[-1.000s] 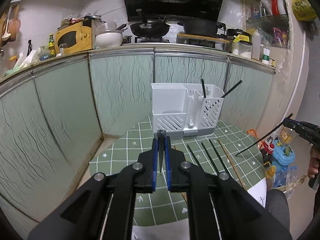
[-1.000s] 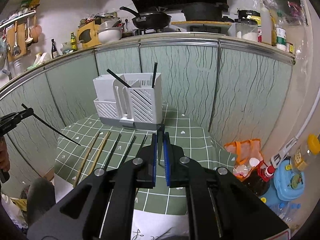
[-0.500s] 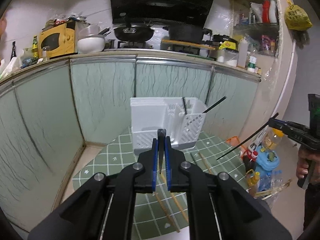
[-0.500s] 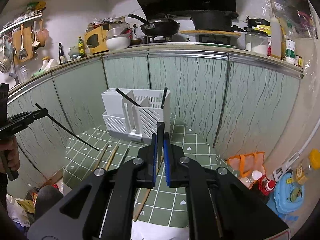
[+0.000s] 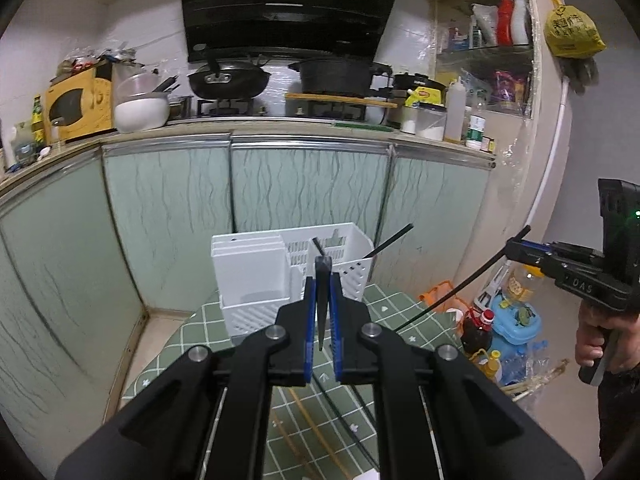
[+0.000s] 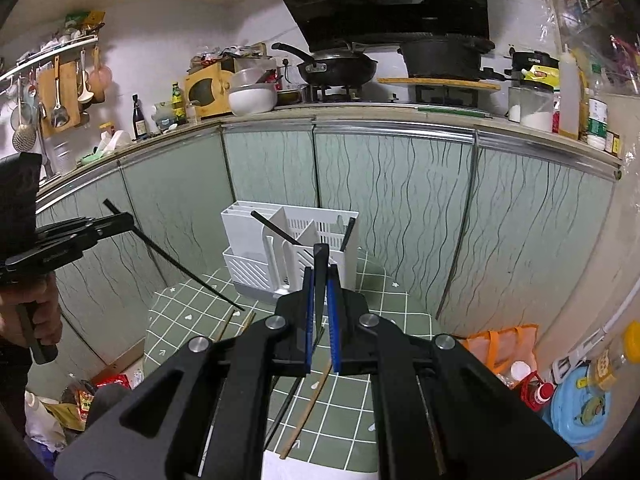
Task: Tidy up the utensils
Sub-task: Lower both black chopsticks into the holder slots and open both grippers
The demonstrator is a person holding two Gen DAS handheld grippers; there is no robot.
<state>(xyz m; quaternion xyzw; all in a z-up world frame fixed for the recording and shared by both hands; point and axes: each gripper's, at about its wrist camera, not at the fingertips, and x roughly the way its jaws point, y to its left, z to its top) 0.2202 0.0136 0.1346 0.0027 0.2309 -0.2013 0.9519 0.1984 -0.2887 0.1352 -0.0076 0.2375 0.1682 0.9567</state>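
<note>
A white utensil caddy (image 5: 256,276) (image 6: 256,232) stands at the far side of a green checked table (image 5: 200,320) (image 6: 192,312), with two black chopsticks leaning in it. My left gripper (image 5: 322,280) is shut on a black chopstick (image 5: 321,304), seen end-on; the right wrist view shows it as a long rod (image 6: 180,268) slanting down from the left gripper (image 6: 120,222). My right gripper (image 6: 321,276) is shut on another black chopstick (image 6: 320,292); the left wrist view shows it (image 5: 460,284) in the right gripper (image 5: 516,250). Wooden and black chopsticks (image 6: 308,404) lie on the table.
Green cabinet doors (image 6: 380,208) close behind the table, under a counter with pans and a yellow microwave (image 5: 76,100). Bottles, a blue container (image 5: 516,320) and an orange bag (image 6: 504,344) stand on the floor to the right. A white paper (image 6: 320,468) lies at the table's near edge.
Both grippers have risen and drawn back from the table, each keeping its black chopstick. The caddy now looks smaller and lower in both views.
</note>
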